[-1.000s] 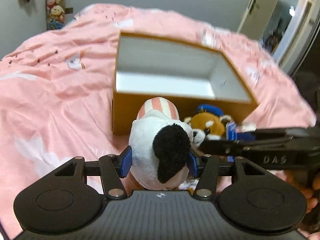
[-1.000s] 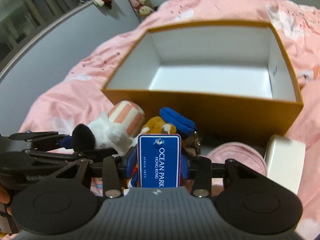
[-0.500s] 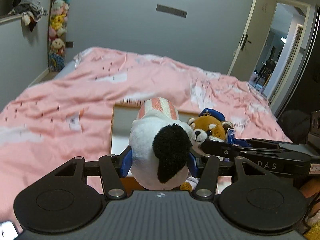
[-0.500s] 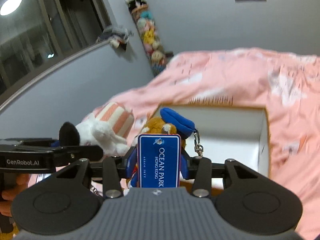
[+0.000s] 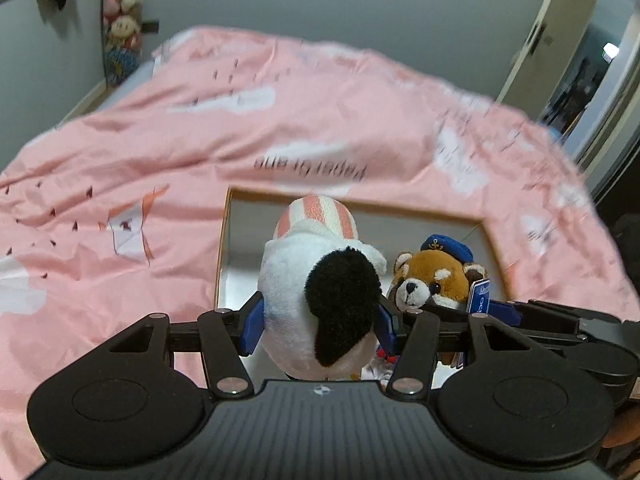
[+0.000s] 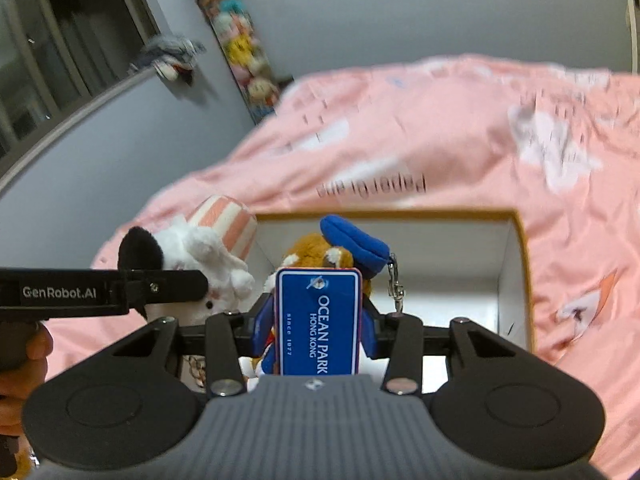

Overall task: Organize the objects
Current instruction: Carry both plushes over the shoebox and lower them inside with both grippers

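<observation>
I see the bed (image 5: 280, 128) under its pink duvet filling both views, and on it the open box (image 6: 516, 280), orange outside and white inside, lying below and ahead of both toys. My left gripper (image 5: 320, 320) pinches the white plush (image 5: 304, 292) with the black ear and striped hat between its blue pads, held up over the box's near left part. My right gripper (image 6: 316, 320) pinches the red panda (image 6: 316, 250) in its blue cap, tag (image 6: 318, 320) facing the camera, just beside the plush above the box.
</observation>
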A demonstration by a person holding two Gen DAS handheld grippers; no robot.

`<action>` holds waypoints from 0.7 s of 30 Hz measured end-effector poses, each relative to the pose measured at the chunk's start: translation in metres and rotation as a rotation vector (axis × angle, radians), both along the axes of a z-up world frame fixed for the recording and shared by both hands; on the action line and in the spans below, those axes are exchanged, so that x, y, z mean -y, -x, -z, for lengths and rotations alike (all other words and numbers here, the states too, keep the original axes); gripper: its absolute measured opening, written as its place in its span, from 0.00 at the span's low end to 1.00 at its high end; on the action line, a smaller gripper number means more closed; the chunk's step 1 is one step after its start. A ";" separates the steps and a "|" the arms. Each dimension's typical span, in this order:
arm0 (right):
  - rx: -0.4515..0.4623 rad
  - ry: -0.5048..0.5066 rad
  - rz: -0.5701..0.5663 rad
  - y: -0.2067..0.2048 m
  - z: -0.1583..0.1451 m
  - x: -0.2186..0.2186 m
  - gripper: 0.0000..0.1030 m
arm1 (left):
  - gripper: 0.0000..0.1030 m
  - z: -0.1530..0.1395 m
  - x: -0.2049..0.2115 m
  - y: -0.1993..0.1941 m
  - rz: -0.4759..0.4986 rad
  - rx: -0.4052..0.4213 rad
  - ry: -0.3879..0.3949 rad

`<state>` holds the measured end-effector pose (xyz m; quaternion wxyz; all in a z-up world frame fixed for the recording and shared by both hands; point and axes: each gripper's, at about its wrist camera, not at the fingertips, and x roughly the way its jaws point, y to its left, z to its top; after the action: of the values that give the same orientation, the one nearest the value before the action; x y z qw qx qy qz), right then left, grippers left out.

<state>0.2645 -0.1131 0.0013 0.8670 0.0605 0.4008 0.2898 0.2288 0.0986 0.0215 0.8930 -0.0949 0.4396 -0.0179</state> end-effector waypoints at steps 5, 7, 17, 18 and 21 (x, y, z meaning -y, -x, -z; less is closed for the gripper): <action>-0.122 0.026 -0.021 -0.032 0.036 -0.011 0.44 | 0.61 0.025 0.004 -0.024 0.001 -0.071 -0.034; -0.148 0.033 -0.007 -0.041 0.045 -0.014 0.44 | 0.61 0.032 0.007 -0.032 -0.010 -0.094 -0.055; -0.204 0.000 0.070 -0.068 0.063 0.002 0.44 | 0.62 0.061 0.021 -0.065 -0.040 -0.166 -0.161; -0.215 -0.011 0.072 -0.071 0.065 0.005 0.44 | 0.62 0.063 0.024 -0.067 -0.029 -0.165 -0.185; -0.236 -0.032 0.078 -0.076 0.069 0.009 0.44 | 0.63 0.070 0.033 -0.074 -0.025 -0.205 -0.266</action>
<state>0.3407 -0.1222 -0.0681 0.8234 0.1236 0.4927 0.2528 0.3029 0.0657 -0.0482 0.8483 0.0174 0.5256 0.0615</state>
